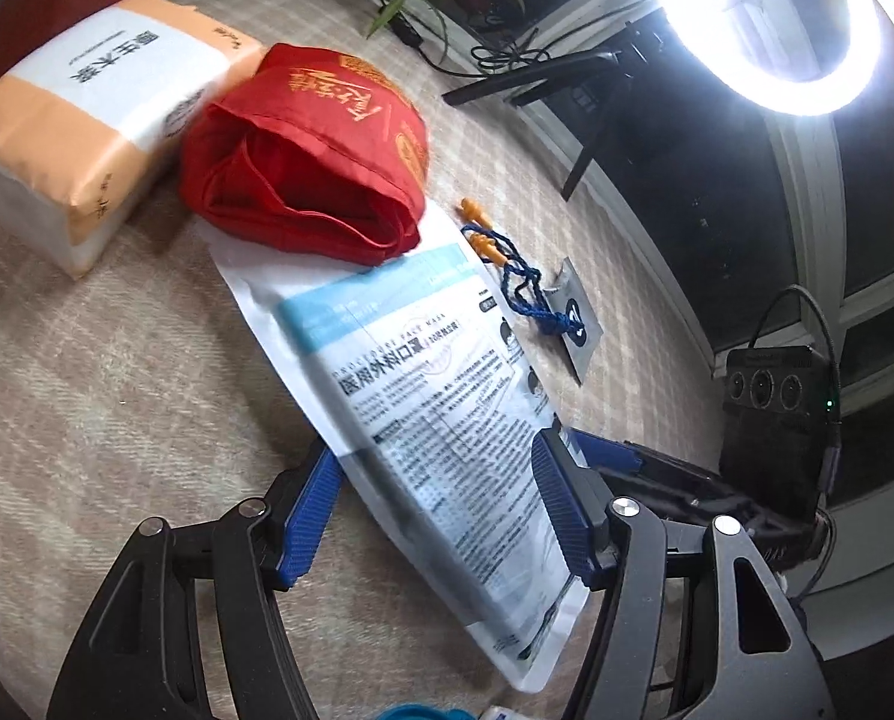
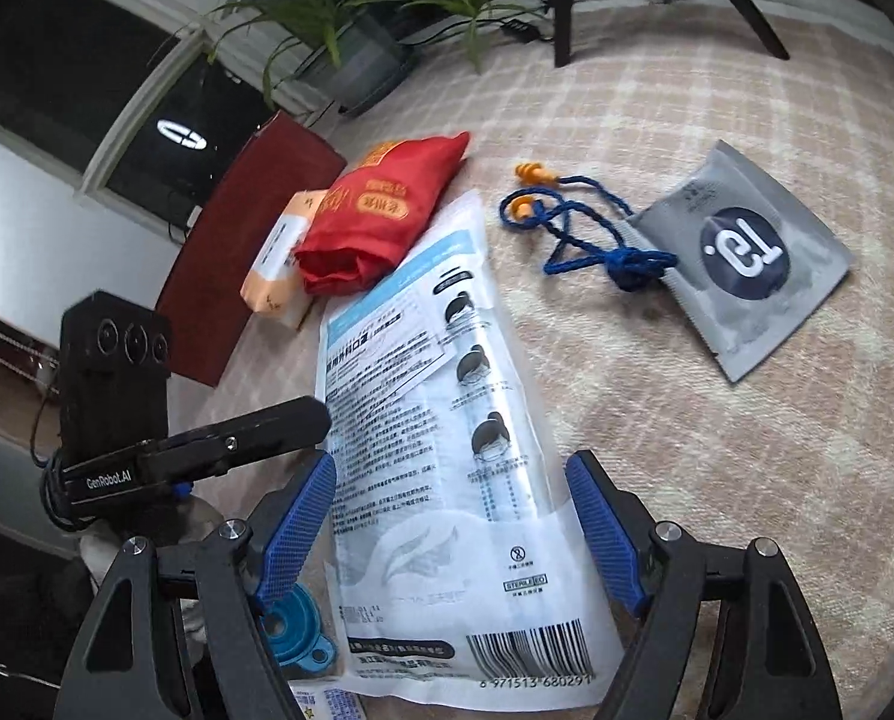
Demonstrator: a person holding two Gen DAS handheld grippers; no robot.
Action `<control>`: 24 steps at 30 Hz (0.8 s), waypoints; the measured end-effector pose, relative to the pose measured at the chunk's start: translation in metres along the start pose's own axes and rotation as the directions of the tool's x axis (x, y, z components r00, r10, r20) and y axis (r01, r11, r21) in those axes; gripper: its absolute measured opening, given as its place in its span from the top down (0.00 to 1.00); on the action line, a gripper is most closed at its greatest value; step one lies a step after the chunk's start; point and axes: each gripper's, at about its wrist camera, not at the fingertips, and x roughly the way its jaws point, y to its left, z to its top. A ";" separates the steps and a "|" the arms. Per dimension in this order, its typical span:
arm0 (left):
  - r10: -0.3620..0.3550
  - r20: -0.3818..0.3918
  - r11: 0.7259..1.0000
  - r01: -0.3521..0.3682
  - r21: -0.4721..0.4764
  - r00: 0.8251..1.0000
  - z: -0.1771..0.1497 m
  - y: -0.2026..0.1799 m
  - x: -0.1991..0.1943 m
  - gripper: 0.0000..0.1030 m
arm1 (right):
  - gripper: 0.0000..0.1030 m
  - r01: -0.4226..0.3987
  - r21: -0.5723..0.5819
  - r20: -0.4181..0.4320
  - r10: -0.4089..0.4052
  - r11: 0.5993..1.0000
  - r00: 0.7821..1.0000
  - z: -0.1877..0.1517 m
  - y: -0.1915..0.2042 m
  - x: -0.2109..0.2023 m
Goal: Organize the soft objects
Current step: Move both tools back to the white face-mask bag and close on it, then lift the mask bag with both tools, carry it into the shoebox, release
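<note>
A flat white-and-blue face mask pack [image 1: 441, 414] lies on the checked cloth, its far end under a folded red cloth bag [image 1: 315, 168]. My left gripper [image 1: 435, 468] is open, its blue fingers on either side of the pack. My right gripper [image 2: 453, 480] is open too, straddling the same pack [image 2: 441, 450] from the other end. The red bag [image 2: 375, 222] leans against an orange-and-white tissue pack [image 1: 81, 138], which also shows in the right wrist view [image 2: 279, 264].
Orange earplugs on a blue cord [image 2: 573, 240] and a grey sachet [image 2: 741, 258] lie right of the pack. A blue funnel-like item [image 2: 300, 630] sits by my right gripper. A ring light [image 1: 771, 24], tripod legs, potted plants [image 2: 351, 18] and a dark red board [image 2: 237, 246] border the cloth.
</note>
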 end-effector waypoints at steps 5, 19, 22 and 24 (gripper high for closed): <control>-0.005 -0.006 1.000 0.005 0.002 1.000 -0.001 -0.003 0.004 0.47 | 0.43 0.031 -0.060 -0.028 -0.032 0.998 0.999 -0.002 0.012 0.009; -0.029 -0.020 1.000 0.029 -0.010 0.999 -0.005 -0.006 -0.002 0.69 | 0.66 0.010 -0.008 -0.007 -0.010 1.000 1.000 -0.005 0.009 0.008; -0.053 -0.027 0.999 0.053 -0.007 0.998 -0.005 -0.011 -0.006 0.69 | 0.67 -0.012 0.007 0.007 0.012 1.000 1.000 -0.007 0.010 -0.001; -0.074 -0.026 0.997 0.074 -0.006 0.997 -0.006 -0.017 -0.010 0.69 | 0.67 -0.025 0.016 0.019 0.024 1.000 1.000 -0.008 0.011 -0.009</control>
